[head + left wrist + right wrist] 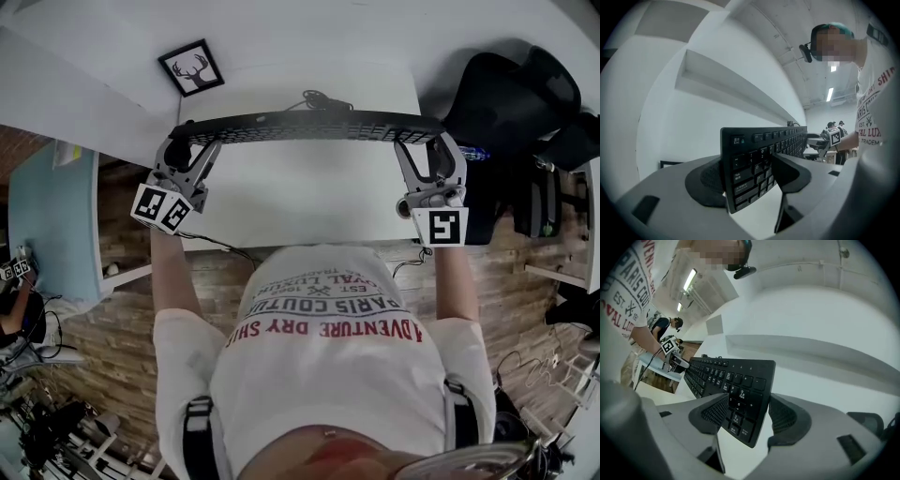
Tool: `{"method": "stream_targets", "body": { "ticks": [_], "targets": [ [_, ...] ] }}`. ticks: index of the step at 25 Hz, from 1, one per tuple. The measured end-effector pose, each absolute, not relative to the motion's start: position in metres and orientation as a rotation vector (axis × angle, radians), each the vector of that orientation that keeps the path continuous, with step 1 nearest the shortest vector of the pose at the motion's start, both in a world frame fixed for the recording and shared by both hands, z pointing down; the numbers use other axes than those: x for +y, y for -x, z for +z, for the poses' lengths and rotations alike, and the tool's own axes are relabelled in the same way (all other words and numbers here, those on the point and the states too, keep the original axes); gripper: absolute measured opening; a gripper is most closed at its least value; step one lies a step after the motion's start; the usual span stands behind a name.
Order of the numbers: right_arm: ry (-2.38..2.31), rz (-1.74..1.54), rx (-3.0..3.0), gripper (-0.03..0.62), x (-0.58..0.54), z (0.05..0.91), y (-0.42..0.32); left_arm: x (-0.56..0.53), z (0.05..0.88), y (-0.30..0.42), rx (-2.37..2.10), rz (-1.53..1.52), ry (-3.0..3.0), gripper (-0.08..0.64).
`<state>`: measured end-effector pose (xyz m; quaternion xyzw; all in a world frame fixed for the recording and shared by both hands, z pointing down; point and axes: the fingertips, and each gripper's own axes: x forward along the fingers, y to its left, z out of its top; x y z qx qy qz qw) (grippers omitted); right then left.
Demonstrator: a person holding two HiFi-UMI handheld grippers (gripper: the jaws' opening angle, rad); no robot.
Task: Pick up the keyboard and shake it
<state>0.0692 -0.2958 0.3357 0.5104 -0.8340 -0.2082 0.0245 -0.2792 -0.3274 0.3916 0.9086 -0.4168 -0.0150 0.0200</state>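
Note:
A black keyboard (309, 127) hangs in the air above the white table (300, 202), turned on edge so the head view sees its thin side. My left gripper (184, 145) is shut on its left end. In the left gripper view the Esc and Tab end of the keyboard (752, 161) stands upright between the pads of the left gripper (745, 180). My right gripper (433, 145) is shut on the right end. In the right gripper view the number-pad end of the keyboard (740, 380) sits tilted in the right gripper (745, 416). The far gripper shows beyond the keys in each gripper view.
The keyboard's cable (317, 97) lies coiled at the table's back edge. A framed deer picture (191, 67) leans at the back left. A black chair with bags (516, 94) stands to the right. A light blue table (47, 216) stands on the left.

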Motion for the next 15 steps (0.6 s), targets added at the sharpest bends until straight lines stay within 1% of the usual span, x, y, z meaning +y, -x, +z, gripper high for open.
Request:
{"method": "stream_targets", "body": {
  "ticks": [4,15],
  "targets": [
    [-1.605,-0.766,-2.549,0.285,-0.288,0.330,-0.058,-0.329,0.401,0.288,-1.268,-0.069,-2.815,0.296],
    [-1.577,-0.869,-2.383,0.282,-0.278,0.348,-0.072,-0.318,0.434,0.271,-1.233,0.008,-2.803,0.304]
  ]
}}
